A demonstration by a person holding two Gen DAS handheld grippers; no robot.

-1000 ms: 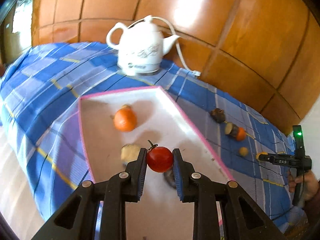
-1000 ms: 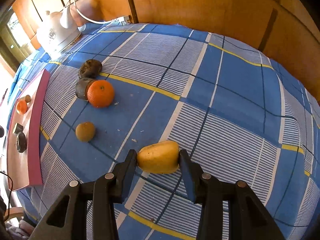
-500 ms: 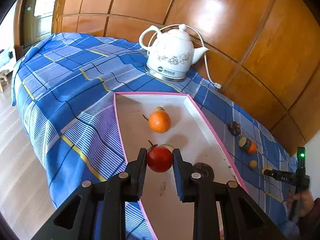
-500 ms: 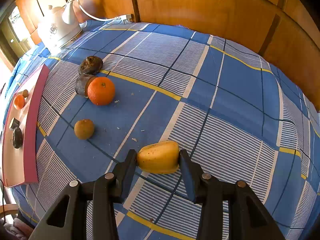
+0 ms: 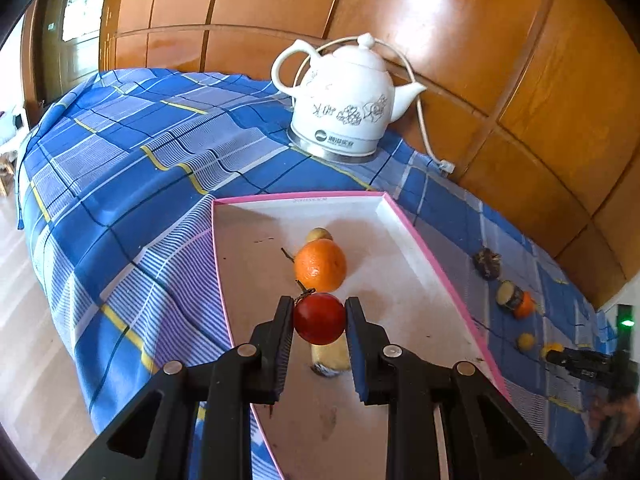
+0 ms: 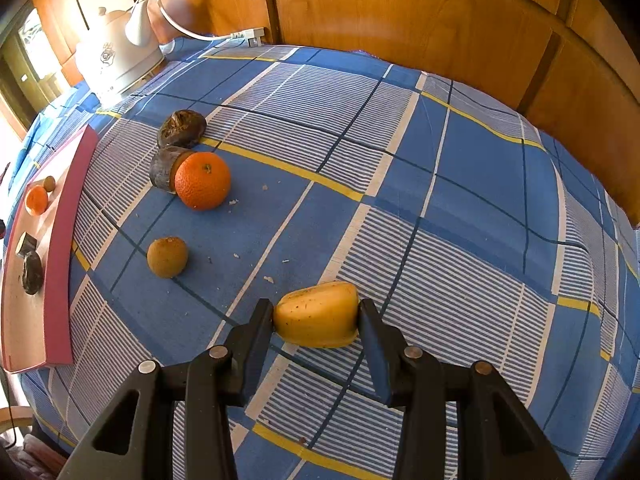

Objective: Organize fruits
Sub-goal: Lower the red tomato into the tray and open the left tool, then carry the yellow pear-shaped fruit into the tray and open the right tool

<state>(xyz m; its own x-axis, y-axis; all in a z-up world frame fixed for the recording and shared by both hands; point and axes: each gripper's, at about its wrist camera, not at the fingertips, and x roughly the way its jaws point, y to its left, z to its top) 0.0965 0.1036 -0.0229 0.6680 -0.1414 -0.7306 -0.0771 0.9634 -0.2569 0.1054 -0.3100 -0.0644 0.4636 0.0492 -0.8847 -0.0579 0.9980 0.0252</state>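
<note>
Left black two-finger gripper point(image 5: 320, 322) clamped on small round red fruit with short stem point(image 5: 319, 319), above pink-rimmed white flat tray point(image 5: 404, 220), with round orange fruit point(image 5: 320, 265) just behind on tray. Right black two-finger gripper point(image 6: 318, 314) clamped on yellow cut banana piece point(image 6: 317, 315), over blue checked cloth point(image 6: 460, 184). Farther: small brown kiwi point(image 6: 167, 257), bigger round orange point(image 6: 203, 180), white ceramic kettle point(image 6: 116, 66).

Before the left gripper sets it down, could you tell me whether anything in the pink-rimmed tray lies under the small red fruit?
Yes: a pale yellowish fruit piece lies on the pink-rimmed tray just below the small red fruit; an orange sits just beyond.
</note>
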